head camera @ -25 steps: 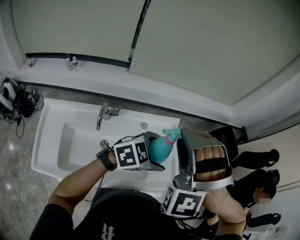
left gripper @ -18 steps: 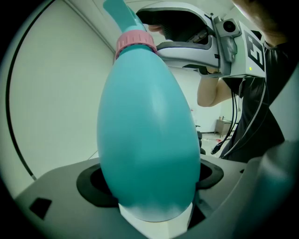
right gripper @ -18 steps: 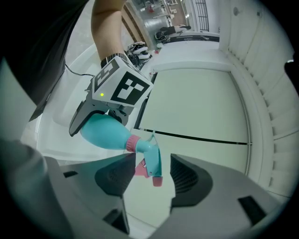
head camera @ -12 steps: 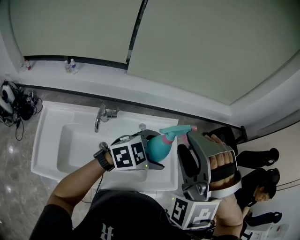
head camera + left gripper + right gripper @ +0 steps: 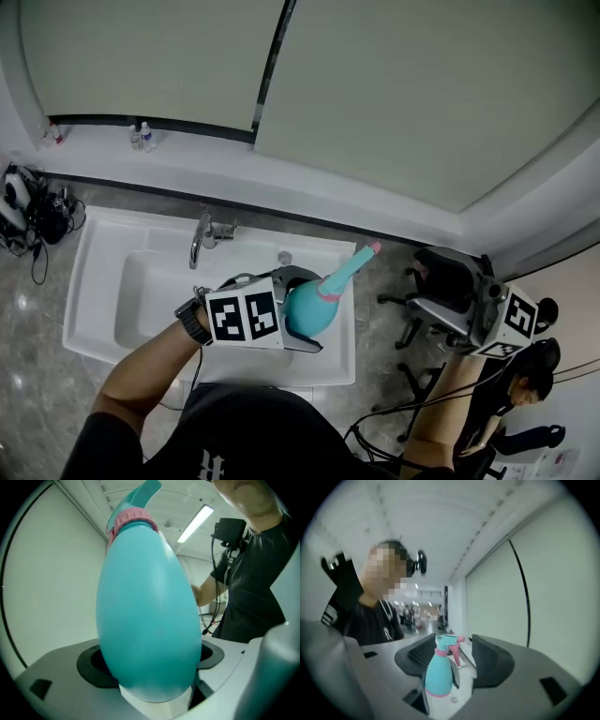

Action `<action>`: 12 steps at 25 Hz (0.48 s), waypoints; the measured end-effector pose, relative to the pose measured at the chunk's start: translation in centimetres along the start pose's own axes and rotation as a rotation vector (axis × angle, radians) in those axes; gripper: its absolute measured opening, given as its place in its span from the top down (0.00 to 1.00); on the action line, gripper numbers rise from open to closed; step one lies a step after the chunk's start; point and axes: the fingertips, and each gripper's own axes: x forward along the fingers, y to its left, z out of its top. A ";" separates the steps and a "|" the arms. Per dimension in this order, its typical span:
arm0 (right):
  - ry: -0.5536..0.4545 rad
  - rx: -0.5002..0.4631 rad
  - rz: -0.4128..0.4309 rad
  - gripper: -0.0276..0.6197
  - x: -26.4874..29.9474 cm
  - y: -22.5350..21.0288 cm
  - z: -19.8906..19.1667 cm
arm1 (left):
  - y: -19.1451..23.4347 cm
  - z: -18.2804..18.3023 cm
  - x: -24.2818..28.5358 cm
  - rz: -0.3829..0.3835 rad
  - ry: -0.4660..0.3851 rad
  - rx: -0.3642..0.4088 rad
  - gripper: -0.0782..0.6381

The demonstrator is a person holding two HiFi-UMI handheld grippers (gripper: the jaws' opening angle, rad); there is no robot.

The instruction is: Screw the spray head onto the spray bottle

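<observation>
A teal spray bottle [image 5: 307, 305] with a pink collar [image 5: 136, 518] and a teal spray head [image 5: 349, 270] is held over the sink's right end. My left gripper [image 5: 298, 317] is shut on the bottle's belly, and the bottle fills the left gripper view [image 5: 147, 616]. The spray head sits on the neck and slants up to the right. My right gripper [image 5: 452, 319] is far off to the right, apart from the bottle. Its jaws have just been opening and stand open with nothing between them. In the right gripper view the bottle [image 5: 439, 673] shows at a distance beyond the pads [image 5: 487, 660].
A white sink [image 5: 103, 281] with a chrome faucet [image 5: 202, 234] lies below the bottle. Small bottles [image 5: 141, 131] stand on the back ledge and cables [image 5: 23, 202] lie at the left. A black chair [image 5: 441, 272] and a seated person [image 5: 525, 384] are at the right.
The right gripper has let go of the spray head and swung away to the right. The left gripper has lifted the bottle slightly, and the spray head now slants up to the right.
</observation>
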 end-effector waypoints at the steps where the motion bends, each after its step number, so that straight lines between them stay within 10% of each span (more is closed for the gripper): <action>1: -0.072 0.064 0.084 0.61 -0.2 -0.1 0.0 | -1.0 0.5 -0.1 -0.037 -0.012 0.017 0.26; 7: -0.104 0.085 0.466 0.58 6.1 5.2 -0.5 | -4.7 1.5 -1.5 -0.195 -0.060 0.086 0.26; 12: -0.069 0.082 0.566 0.58 7.9 7.1 -1.0 | -5.0 1.9 -0.6 -0.230 -0.053 0.091 0.26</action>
